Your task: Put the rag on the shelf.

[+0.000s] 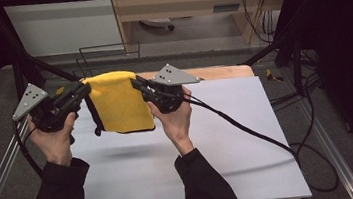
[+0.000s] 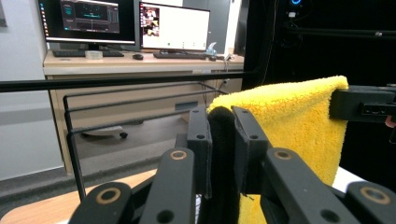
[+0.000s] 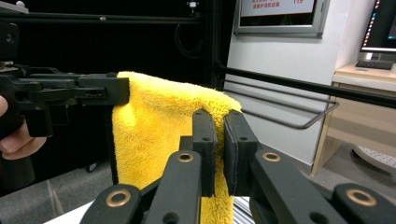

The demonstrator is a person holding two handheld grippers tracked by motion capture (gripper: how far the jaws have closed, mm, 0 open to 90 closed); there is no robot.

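My sleeves come in at the near edge of the white table [image 1: 183, 179], one hand under each gripper. Both rigs are up off the surface, over the far left part of the table.

Yellow cloth [image 1: 119, 103] hangs between them, clear of the table, shadow on the white top just below it. Its top edge is stretched roughly level from gripper to gripper and the rest drapes straight down. It looks folded over, with a dark trim edge running down its left side and along the bottom. Fabric is thick, fluffy terry or microfibre pile, bright yellow, soft rounded corners. The table top is smooth matte white with a wood strip along its far edge.

Left gripper [image 2: 220, 123]: black jaws clenched on the cloth's top left corner; the dark trim is pinched between the pads and yellow pile bulges just above them.

Right gripper [image 3: 220, 128]: jaws clamped on the top right corner, with only a thin slit between the pads and yellow pile behind and below them.

A black wire rack [image 1: 108, 52] stands beyond the far edge.
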